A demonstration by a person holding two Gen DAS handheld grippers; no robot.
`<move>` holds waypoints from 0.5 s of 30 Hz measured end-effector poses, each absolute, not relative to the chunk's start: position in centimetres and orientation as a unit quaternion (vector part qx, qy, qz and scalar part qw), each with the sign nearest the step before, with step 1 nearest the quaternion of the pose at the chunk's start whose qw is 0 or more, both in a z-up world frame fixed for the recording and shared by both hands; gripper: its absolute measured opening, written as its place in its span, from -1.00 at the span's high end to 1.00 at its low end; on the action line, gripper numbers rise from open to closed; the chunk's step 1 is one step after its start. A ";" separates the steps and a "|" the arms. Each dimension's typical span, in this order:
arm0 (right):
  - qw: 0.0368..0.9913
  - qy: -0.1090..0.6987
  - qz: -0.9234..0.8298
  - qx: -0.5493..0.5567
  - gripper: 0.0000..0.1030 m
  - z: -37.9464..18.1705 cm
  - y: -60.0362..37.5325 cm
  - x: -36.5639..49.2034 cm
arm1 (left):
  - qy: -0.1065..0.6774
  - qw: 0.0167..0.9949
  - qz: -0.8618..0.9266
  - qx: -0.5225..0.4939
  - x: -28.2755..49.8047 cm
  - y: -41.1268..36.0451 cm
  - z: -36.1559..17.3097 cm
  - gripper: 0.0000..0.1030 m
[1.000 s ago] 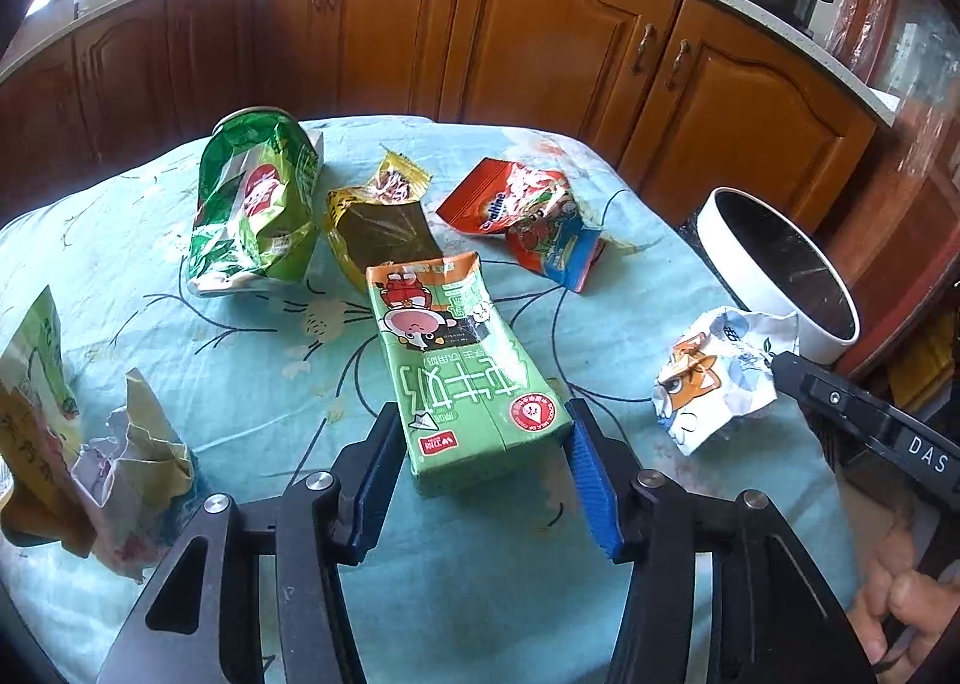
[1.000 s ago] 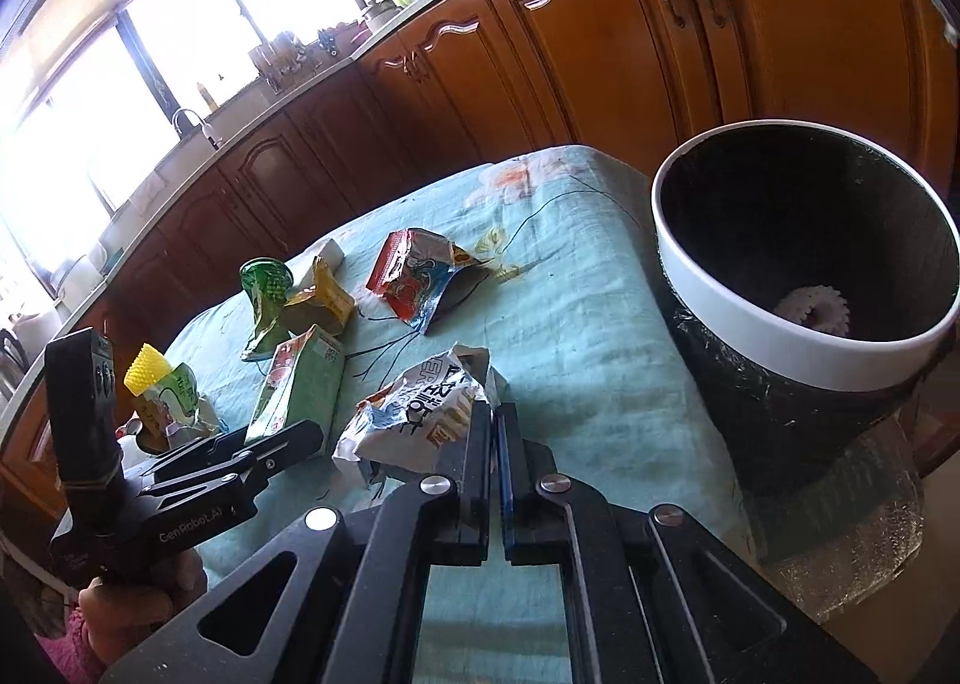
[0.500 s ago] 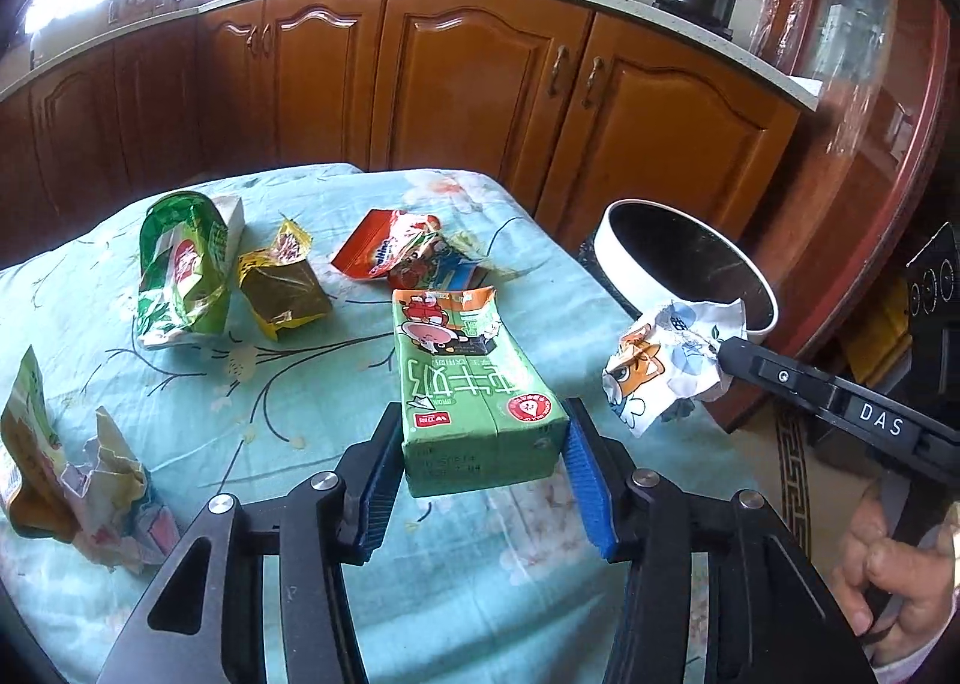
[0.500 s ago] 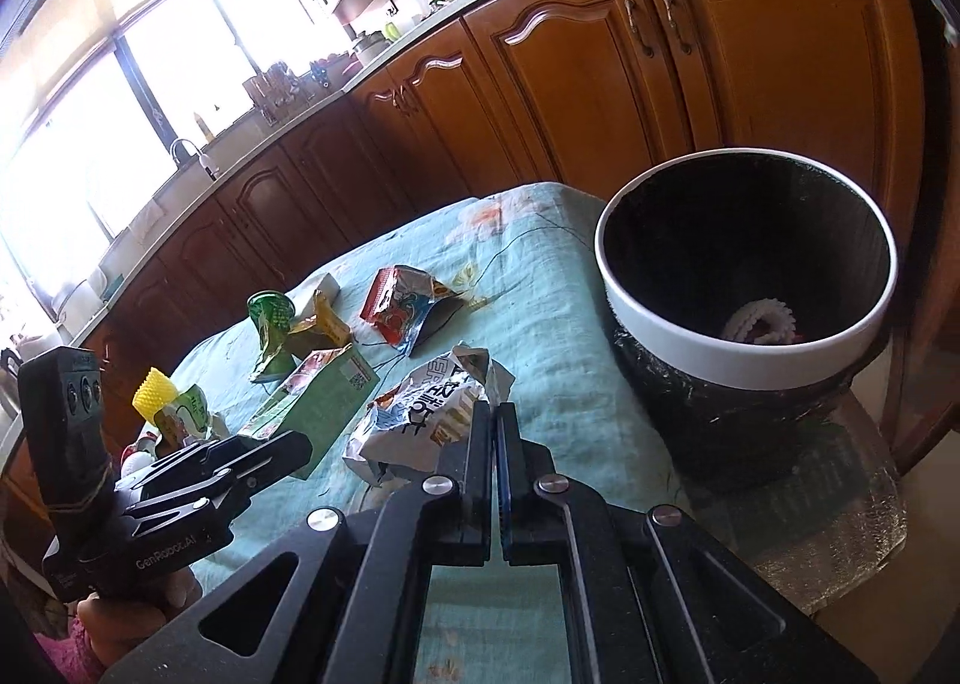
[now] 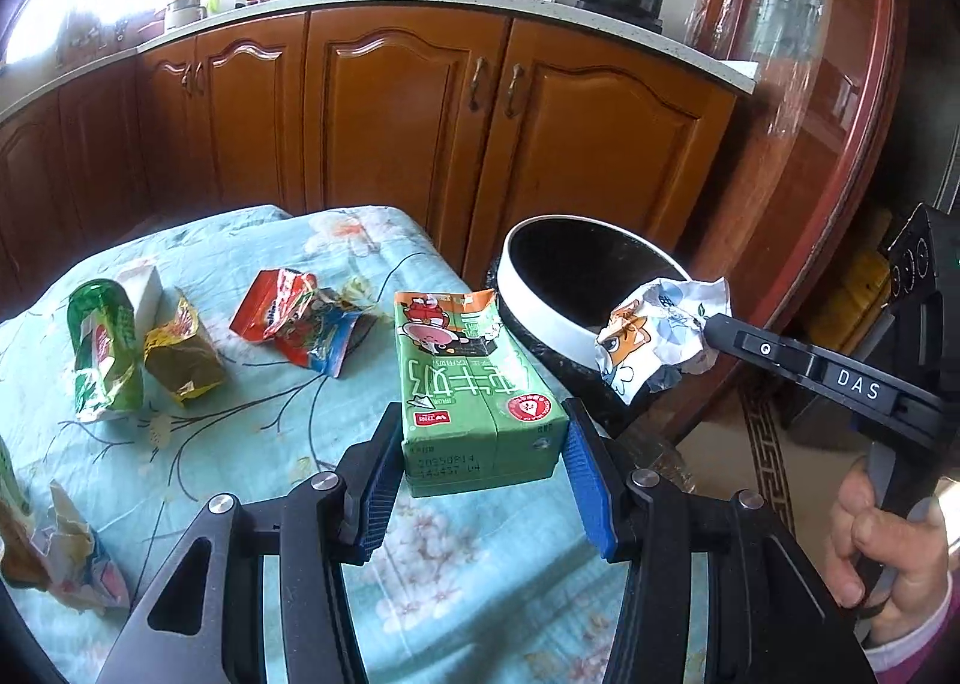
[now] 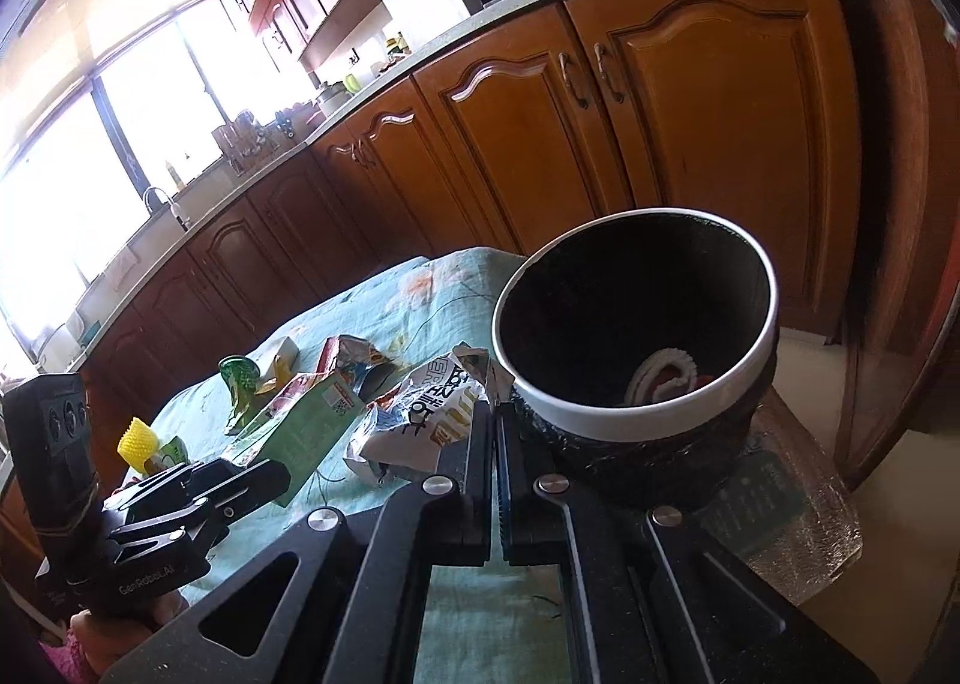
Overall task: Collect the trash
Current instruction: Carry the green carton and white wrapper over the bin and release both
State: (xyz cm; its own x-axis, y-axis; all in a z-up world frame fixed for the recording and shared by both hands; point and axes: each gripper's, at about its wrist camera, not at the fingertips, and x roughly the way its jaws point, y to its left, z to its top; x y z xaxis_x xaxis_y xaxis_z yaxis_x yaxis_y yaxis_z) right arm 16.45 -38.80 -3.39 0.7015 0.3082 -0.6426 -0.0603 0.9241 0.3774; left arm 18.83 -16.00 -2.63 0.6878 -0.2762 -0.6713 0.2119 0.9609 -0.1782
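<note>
My left gripper (image 5: pixel 480 444) is shut on a green drink carton (image 5: pixel 474 384) and holds it above the table's right edge, close to the bin. My right gripper (image 6: pixel 495 414) is shut on a crumpled white wrapper (image 6: pixel 414 420), which also shows in the left wrist view (image 5: pixel 654 336) held at the rim of the white-rimmed black trash bin (image 5: pixel 540 318). In the right wrist view the bin (image 6: pixel 630 420) stands just ahead and to the right, with some trash at its bottom.
On the teal flowered tablecloth (image 5: pixel 270 414) lie a green bag (image 5: pixel 102 348), a yellow wrapper (image 5: pixel 180 360), a red-blue wrapper (image 5: pixel 300 324) and crumpled wrappers (image 5: pixel 54 552) at the near left. Wooden cabinets (image 5: pixel 420 132) stand behind.
Both grippers have lifted and moved right toward the bin. The carton has come off the table. The white wrapper now hangs at the bin's rim.
</note>
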 end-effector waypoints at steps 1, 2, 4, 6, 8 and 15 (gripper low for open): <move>0.908 0.371 0.098 0.167 0.98 -3.3 -39.1 16.5 | 0.372 0.918 -0.136 -0.041 19.0 -16.3 -2.5 0.05; 0.909 0.369 0.094 0.167 0.98 -3.2 -39.5 16.5 | 0.371 0.917 -0.139 -0.040 19.2 -16.5 -2.4 0.05; 0.910 0.367 0.087 0.169 0.98 -3.2 -40.2 16.5 | 0.370 0.917 -0.144 -0.038 19.7 -17.1 -2.3 0.05; 0.912 0.366 0.080 0.170 0.98 -3.1 -40.8 16.6 | 0.370 0.916 -0.149 -0.036 20.2 -17.6 -2.3 0.05; 0.913 0.365 0.073 0.169 0.98 -3.2 -41.4 16.7 | 0.369 0.916 -0.156 -0.032 20.8 -18.4 -2.1 0.05; 0.917 0.365 0.050 0.154 0.98 -3.0 -43.0 17.9 | 0.370 0.911 -0.179 -0.024 23.1 -20.6 -2.0 0.05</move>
